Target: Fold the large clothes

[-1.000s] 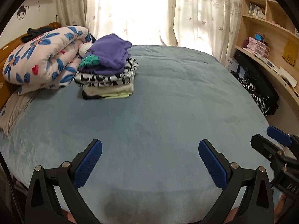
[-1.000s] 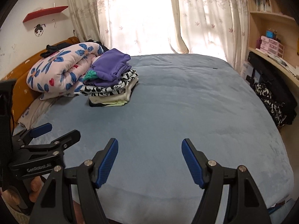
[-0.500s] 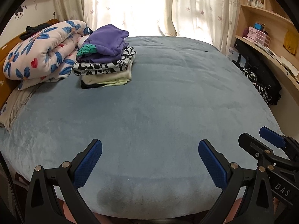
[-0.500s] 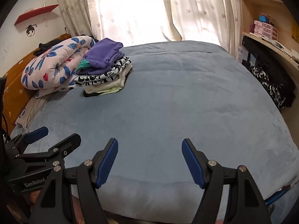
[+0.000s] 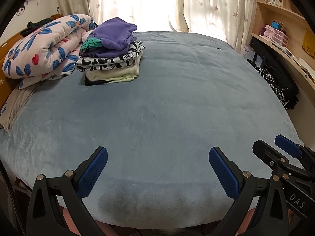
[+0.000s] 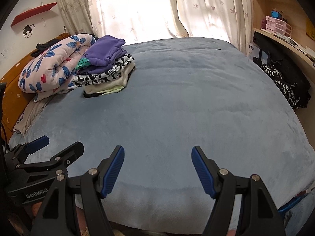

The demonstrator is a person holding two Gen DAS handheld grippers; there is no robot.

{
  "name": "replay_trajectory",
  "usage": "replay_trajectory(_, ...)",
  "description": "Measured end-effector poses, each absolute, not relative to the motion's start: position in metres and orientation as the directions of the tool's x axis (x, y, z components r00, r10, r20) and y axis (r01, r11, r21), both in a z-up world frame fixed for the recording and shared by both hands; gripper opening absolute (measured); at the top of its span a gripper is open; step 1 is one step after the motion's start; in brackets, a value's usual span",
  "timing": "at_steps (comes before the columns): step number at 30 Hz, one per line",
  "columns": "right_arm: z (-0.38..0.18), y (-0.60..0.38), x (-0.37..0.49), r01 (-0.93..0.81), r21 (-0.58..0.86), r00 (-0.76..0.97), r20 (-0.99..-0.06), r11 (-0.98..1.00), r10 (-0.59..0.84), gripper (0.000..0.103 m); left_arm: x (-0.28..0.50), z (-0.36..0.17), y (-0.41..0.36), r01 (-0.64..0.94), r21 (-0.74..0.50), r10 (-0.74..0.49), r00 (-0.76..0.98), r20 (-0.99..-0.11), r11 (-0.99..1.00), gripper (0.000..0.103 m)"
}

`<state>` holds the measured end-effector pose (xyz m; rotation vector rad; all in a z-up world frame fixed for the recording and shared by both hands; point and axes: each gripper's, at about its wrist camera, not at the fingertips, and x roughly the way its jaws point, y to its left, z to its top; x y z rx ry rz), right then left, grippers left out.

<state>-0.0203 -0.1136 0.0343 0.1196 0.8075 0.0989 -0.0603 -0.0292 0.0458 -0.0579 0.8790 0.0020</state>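
A stack of folded clothes [image 5: 112, 53], purple on top, then black-and-white print, cream and black, sits at the far left of the blue-grey bed [image 5: 167, 106]; it also shows in the right wrist view [image 6: 104, 68]. My left gripper [image 5: 157, 155] is open and empty above the bed's near edge. My right gripper [image 6: 157, 153] is open and empty beside it, and shows at the right in the left wrist view [image 5: 275, 147]. No unfolded garment lies on the bed.
A rolled floral quilt [image 5: 45, 49] lies against the wooden headboard [image 6: 9, 90] left of the stack. Curtains [image 5: 137, 4] hang behind the bed. Shelves and a desk [image 5: 285, 45] with dark clothes [image 5: 279, 84] stand along the right side.
Both grippers have drawn back toward the foot of the bed and tilted down slightly, so the near edge of the bed shows. Both stay open and empty.
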Motion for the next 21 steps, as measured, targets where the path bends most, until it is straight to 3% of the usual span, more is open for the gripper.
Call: replay_trajectory(21, 0.0303, -0.1127, -0.0189, -0.042, 0.149, 0.680, -0.720, 0.988, 0.138, 0.071, -0.0592, 0.0390, -0.0292, -0.036, -0.050, -0.017, 0.623, -0.782, 0.998, 0.102)
